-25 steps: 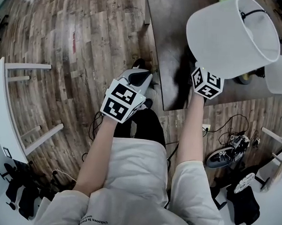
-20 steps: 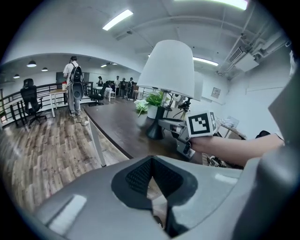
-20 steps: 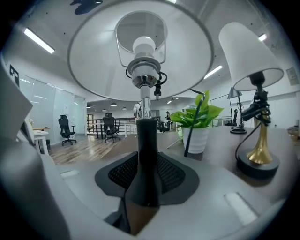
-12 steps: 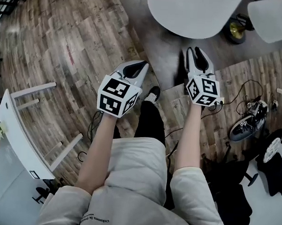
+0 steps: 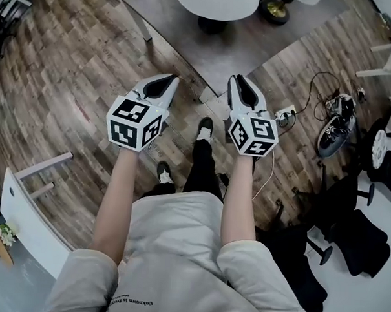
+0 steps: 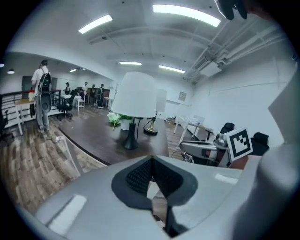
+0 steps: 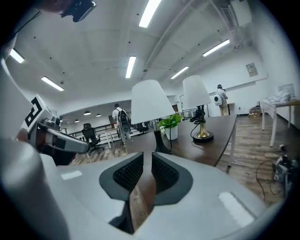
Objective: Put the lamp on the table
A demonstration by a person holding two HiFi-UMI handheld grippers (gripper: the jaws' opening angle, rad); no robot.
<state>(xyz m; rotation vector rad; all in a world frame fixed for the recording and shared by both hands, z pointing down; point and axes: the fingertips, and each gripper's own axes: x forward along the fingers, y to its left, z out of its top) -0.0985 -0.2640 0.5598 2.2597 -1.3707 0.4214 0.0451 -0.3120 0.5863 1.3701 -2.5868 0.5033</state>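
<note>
The lamp [image 5: 217,3], with a white shade and a black foot, stands upright on the dark table [image 5: 169,18] at the top of the head view. It also shows ahead as the lamp [image 6: 135,96] in the left gripper view and the lamp [image 7: 150,101] in the right gripper view. Both grippers hang over the wooden floor, short of the table edge. My left gripper [image 5: 161,86] is shut and holds nothing. My right gripper [image 5: 240,88] has just been closing; a narrow gap remains and nothing is between its pads.
A second lamp with a brass foot [image 5: 275,9] and a potted plant [image 7: 169,124] share the table. A white stand [image 5: 25,209] is at the left. Cables and a shoe [image 5: 332,129] lie on the floor at the right, by black office chairs [image 5: 350,240]. People stand far off [image 6: 41,93].
The right gripper has come off the lamp, which now stands on the table. Both grippers have drawn back from the table edge, and the right jaws have narrowed.
</note>
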